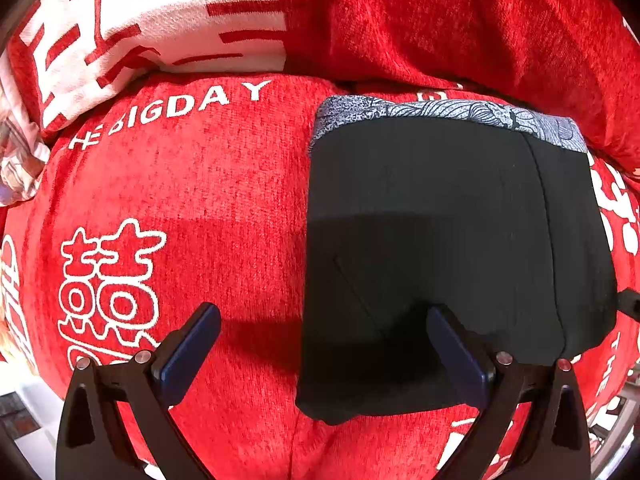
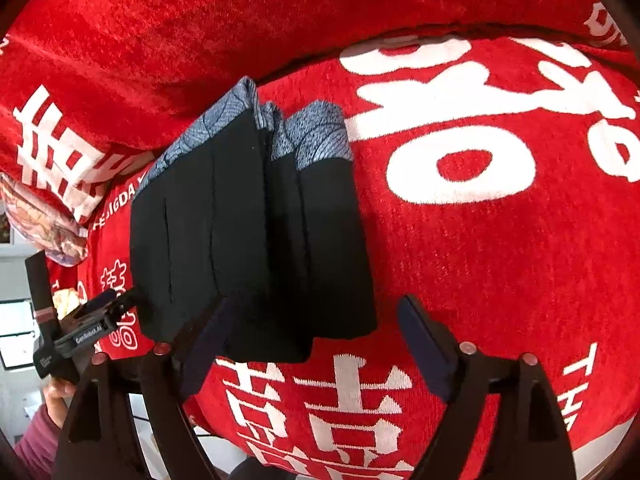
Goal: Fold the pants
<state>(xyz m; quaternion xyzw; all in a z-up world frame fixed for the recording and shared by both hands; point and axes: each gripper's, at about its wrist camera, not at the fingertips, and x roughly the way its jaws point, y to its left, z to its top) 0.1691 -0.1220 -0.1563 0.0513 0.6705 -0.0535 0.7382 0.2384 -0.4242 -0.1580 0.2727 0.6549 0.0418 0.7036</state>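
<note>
The black pants [image 1: 448, 248] lie folded into a compact block on the red sofa cover, with a blue-grey patterned waistband [image 1: 440, 114] at the far edge. My left gripper [image 1: 324, 318] is open and empty just above the block's near left edge, its right finger [image 1: 460, 348] over the fabric. In the right wrist view the folded pants [image 2: 248, 240] sit left of centre. My right gripper [image 2: 316, 316] is open and empty, its left finger [image 2: 204, 344] by the block's near edge. The left gripper's body [image 2: 92, 320] shows at far left.
The red sofa seat [image 1: 200, 208] carries white lettering. A red back cushion [image 1: 460, 20] and a red-and-white pillow [image 1: 140, 28] rise behind. A patterned cloth [image 2: 44, 220] lies at the far left. The seat's front edge [image 2: 580, 440] drops off near my grippers.
</note>
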